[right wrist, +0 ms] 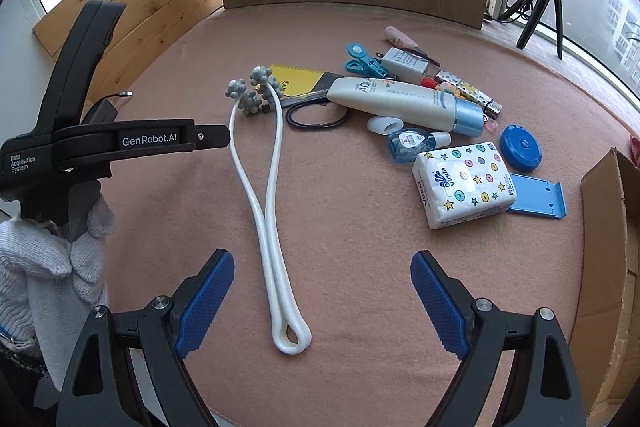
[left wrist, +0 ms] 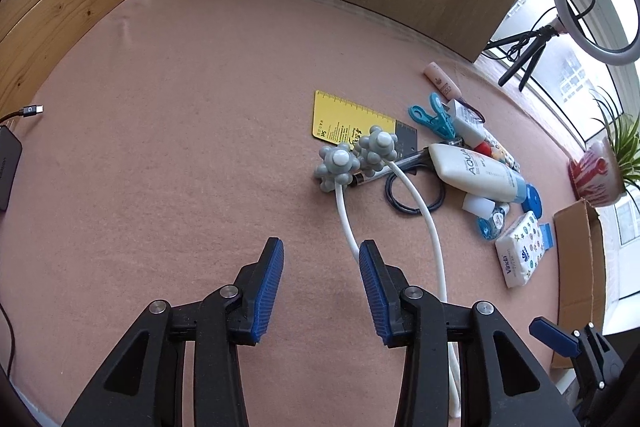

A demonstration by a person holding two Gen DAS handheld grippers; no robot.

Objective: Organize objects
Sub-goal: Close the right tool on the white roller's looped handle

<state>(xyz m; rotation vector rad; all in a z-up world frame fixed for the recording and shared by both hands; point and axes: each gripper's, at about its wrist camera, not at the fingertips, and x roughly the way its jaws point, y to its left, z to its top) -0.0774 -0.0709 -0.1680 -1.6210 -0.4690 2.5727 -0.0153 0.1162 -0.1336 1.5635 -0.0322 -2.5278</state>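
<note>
Both claws empty: left claw (left wrist: 321,259) part-open beside the white massager (right wrist: 267,187) on the table (right wrist: 340,247), right claw (right wrist: 322,275) wide open; next, pick one pile item.

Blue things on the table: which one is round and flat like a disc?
The blue disc, lying just past the tissue pack. The blue stand beside it is a flat rectangle, and the blue clip has two handles.
</note>
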